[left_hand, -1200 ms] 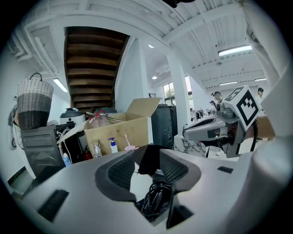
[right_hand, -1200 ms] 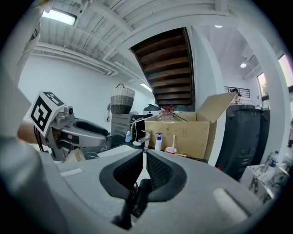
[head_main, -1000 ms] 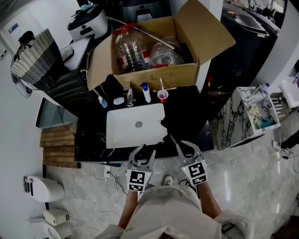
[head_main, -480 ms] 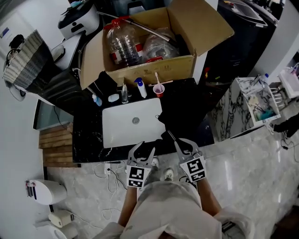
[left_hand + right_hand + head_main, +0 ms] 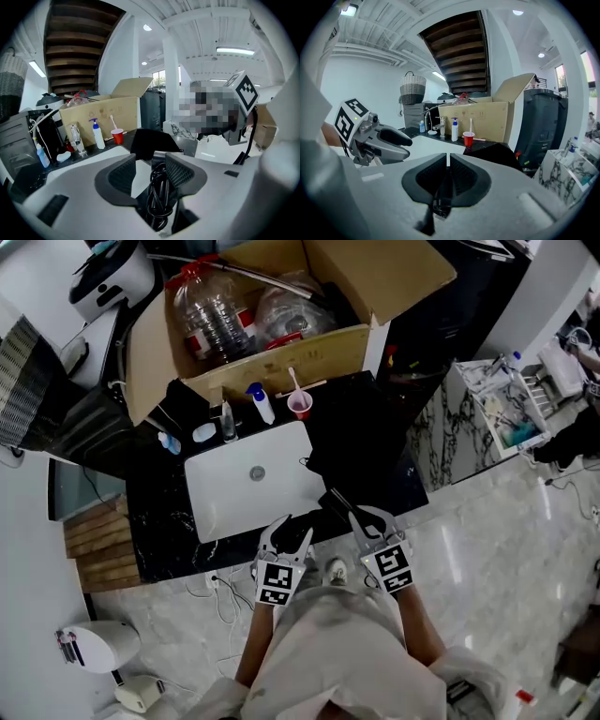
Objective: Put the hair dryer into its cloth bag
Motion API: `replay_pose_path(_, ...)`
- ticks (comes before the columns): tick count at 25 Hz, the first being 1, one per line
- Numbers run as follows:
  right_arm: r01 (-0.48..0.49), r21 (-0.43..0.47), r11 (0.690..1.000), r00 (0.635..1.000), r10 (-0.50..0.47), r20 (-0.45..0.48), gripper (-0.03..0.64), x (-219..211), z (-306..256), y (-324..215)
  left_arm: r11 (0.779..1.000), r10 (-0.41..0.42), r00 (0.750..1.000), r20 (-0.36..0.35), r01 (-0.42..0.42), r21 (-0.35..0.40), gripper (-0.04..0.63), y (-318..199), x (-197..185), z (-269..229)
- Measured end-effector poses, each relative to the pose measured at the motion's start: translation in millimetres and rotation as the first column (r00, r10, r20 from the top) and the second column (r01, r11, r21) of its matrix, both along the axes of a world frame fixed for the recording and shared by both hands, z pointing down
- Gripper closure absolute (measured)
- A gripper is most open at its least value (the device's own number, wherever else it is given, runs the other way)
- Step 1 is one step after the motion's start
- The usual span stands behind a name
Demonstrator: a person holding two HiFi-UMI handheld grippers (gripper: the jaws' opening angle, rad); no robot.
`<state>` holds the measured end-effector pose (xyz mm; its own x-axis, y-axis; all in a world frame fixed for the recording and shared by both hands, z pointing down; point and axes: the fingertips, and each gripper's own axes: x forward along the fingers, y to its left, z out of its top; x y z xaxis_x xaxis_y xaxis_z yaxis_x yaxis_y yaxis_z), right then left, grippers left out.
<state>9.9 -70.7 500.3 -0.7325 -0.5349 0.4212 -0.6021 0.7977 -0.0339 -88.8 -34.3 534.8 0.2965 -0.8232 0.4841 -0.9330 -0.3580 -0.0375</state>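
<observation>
The black hair dryer (image 5: 319, 518) hangs at the counter's front edge, between my two grippers. My left gripper (image 5: 292, 532) is open; its jaws have just been opening. The dryer's coiled black cord (image 5: 159, 197) lies between them, close to the right pad (image 5: 180, 173), with a gap on the left. My right gripper (image 5: 367, 519) is shut on a thin black part of the hair dryer (image 5: 438, 201) that hangs below its jaws (image 5: 448, 161). The black cloth bag (image 5: 352, 446) lies flat on the counter right of the sink, beyond both grippers; it also shows as the bag (image 5: 152, 140) ahead of the left jaws.
A white sink (image 5: 216, 512) is set in the black counter (image 5: 159, 521). Behind it stand a faucet (image 5: 228, 418), a pump bottle (image 5: 261, 401), a red cup (image 5: 300, 405) and an open cardboard box (image 5: 281, 343) of plastic bottles. A marble-patterned stand (image 5: 487, 418) is at the right.
Both grippers have sunk and moved forward to the counter's front edge. The left jaws stand wider apart. The hair dryer now shows between the two grippers.
</observation>
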Motion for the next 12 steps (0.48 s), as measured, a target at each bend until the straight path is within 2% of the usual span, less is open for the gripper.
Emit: replay_pose_path(12, -0.067, -0.073, 0.995, 0.997, 0.064, -0.038, 0.600, -7, 30, 21, 0.989, 0.129, 0.991, -0.021, -0.130, -0.066, 0.387, -4, 2, 26)
